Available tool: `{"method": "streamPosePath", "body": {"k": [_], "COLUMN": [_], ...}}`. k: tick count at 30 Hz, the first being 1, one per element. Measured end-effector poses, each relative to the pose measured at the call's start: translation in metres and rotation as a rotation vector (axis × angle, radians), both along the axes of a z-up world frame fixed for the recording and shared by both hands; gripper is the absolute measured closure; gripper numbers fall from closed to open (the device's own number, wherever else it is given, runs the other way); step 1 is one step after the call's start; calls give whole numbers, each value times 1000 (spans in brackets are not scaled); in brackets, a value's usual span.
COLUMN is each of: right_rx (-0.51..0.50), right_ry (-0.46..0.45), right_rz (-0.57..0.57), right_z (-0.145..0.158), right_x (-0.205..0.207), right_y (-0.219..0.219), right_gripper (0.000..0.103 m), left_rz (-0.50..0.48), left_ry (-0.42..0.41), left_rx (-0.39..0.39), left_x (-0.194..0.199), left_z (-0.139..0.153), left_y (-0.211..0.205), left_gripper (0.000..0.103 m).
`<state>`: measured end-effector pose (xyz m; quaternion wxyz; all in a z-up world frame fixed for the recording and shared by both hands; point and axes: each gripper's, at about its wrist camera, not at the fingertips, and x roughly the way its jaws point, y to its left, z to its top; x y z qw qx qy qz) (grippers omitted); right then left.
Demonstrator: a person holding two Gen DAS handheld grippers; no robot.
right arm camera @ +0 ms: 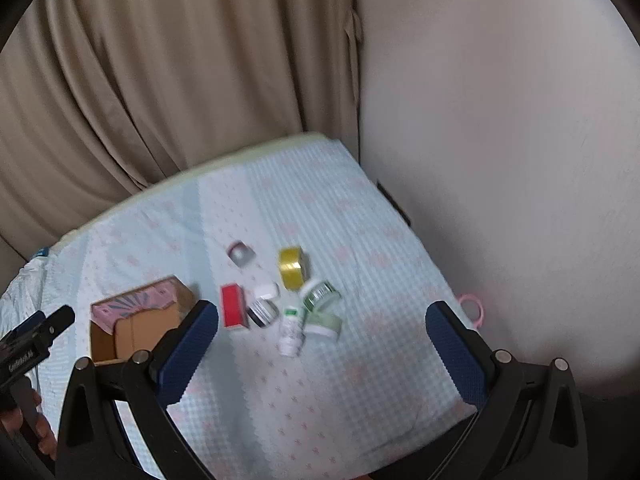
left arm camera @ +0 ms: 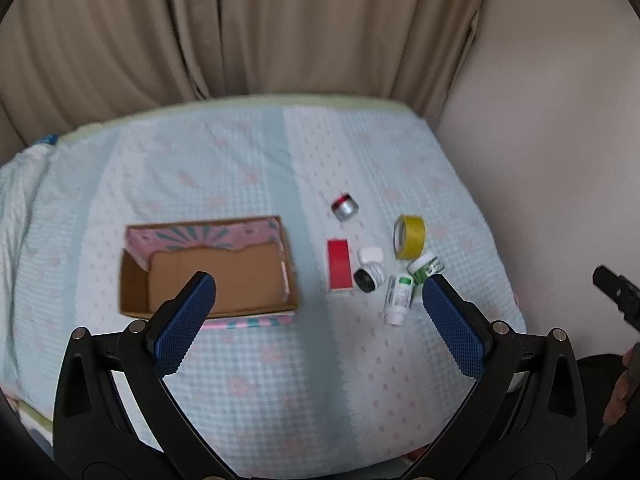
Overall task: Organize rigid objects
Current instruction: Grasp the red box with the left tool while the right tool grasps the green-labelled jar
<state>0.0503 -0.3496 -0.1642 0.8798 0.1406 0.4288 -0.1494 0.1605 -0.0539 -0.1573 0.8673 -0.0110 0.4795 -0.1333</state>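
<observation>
An open cardboard box with a pink patterned flap lies on the bed, nothing inside it. To its right sit a red box, a silver and red tin, a yellow tape roll, a black-lidded jar, a small white case, a white bottle lying down and green-labelled jars. My left gripper and right gripper hover above the bed, both open and holding nothing.
The bed cover is pale blue with pink marks. Beige curtains hang behind and a plain wall stands to the right. A pink ring lies at the bed's right edge. A hand holds the other gripper's handle.
</observation>
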Motion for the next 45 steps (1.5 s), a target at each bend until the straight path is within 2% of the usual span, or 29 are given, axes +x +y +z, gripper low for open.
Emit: {"method": "streamPosePath", "body": {"k": [6,13,20,25,27,29,33,37,39,42,44,45], "right_rx": [63,57,50,38,34,26,40,60,50,70,144,172], "right_ry": [136,335,442,518,537,565,616,647,667,671,667,670], "right_rz": [6,124,315,429,456,476,521,559,571,560,548,535], "right_z": [-67,-159,-234,-279,-291,-303,-322,-333,-338,-346,-352,-354], "right_x": [51,127,191,226,233,240,250,254,256,258,257,262], "right_y": [-35,-55,-47,-36,-33,-33,-33,-30,-27,-27,-26,-28], "right_gripper": [0,0,0,0,0,0,13,15,15,18,30,34], "left_rz": [-50,-31,-50,-25,-35,-89,-119,-94,-85,-89,-98,-106], "left_ry": [138,352,507,608,622,598,639,672,686,705,699,697], "left_rx": [59,153,230,249,284,337,333,318,308,290,285,274], "left_x": [55,127,171,190,193,194,196,201,201,201,200,199], "left_z": [-58,-168,-265,-313,-327,-332,-346,-361,-367,-374,-374,-374], "left_y": [-56,-107,-129,-124,-127,-140,-152,-148,-145,-143,-142,-142], "left_gripper": [1,1,6,10,11,11,20,31,32,48,52,60]}}
